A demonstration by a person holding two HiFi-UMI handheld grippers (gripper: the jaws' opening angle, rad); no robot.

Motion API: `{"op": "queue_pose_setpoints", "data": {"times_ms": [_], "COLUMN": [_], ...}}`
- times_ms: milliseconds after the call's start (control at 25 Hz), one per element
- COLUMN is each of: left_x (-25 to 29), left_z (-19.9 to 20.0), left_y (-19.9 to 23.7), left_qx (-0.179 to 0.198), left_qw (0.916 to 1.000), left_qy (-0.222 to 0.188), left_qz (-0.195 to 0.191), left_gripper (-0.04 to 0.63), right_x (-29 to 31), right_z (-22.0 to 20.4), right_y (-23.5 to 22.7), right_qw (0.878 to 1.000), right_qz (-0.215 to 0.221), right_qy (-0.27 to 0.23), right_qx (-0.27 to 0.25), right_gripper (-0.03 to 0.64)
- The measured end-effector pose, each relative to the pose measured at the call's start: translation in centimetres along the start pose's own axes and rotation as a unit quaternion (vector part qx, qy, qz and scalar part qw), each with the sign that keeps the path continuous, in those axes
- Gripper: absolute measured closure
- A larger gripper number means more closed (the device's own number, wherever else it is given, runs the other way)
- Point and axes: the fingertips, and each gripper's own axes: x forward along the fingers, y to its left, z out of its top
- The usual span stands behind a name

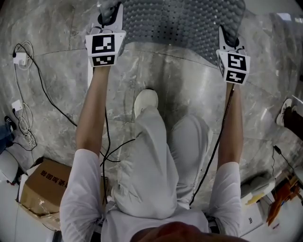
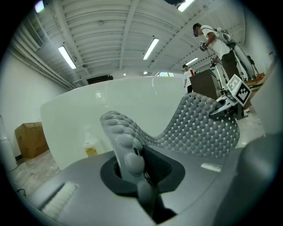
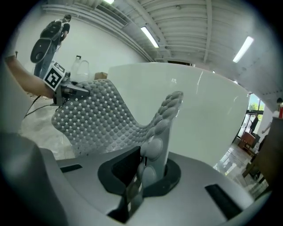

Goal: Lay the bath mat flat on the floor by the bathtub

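The grey bath mat, covered in rounded bumps and small holes, hangs stretched between my two grippers above the marble floor. My left gripper is shut on the mat's left corner, which stands up between the jaws. My right gripper is shut on the mat's right corner. In the left gripper view the mat sags toward the other gripper. The white bathtub rises right behind the mat; its wall fills the right gripper view too.
The person's legs and a white shoe stand on the floor below the mat. Cables and a cardboard box lie at left; another box sits beside the tub. A person stands beyond the tub.
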Motion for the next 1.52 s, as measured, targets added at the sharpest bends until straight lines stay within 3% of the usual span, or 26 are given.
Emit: {"op": "queue_pose_setpoints", "data": {"times_ms": [200,560,920,1160,1520], "left_x": [2.2,6.0,9.4,10.7,12.2], "left_z": [-3.3,-8.5,-14.2,-17.1,-21.0], "left_y": [0.1,2.1,4.2,5.1,5.4], "left_qx": [0.029,0.037,0.051,0.061,0.079], "left_qw": [0.9991,0.9935,0.9818,0.9742,0.9599], "left_qy": [0.032,0.107,0.183,0.217,0.268], "left_qz": [0.002,0.010,-0.003,-0.011,-0.020], "left_gripper": [0.569,0.558,0.548,0.545,0.538], "right_x": [2.1,6.2,8.9,11.2,12.5], "right_z": [-3.1,-8.6,-13.3,-16.2,-18.8], "right_y": [-0.2,-1.2,-2.2,-3.5,-3.4], "right_qw": [1.000,0.997,0.991,0.980,0.971], "right_qz": [-0.015,-0.035,-0.038,-0.031,-0.033], "right_qy": [0.024,0.066,0.126,0.187,0.218], "right_qx": [-0.014,-0.023,-0.040,-0.063,-0.096], "right_gripper": [0.598,0.598,0.598,0.594,0.594]}}
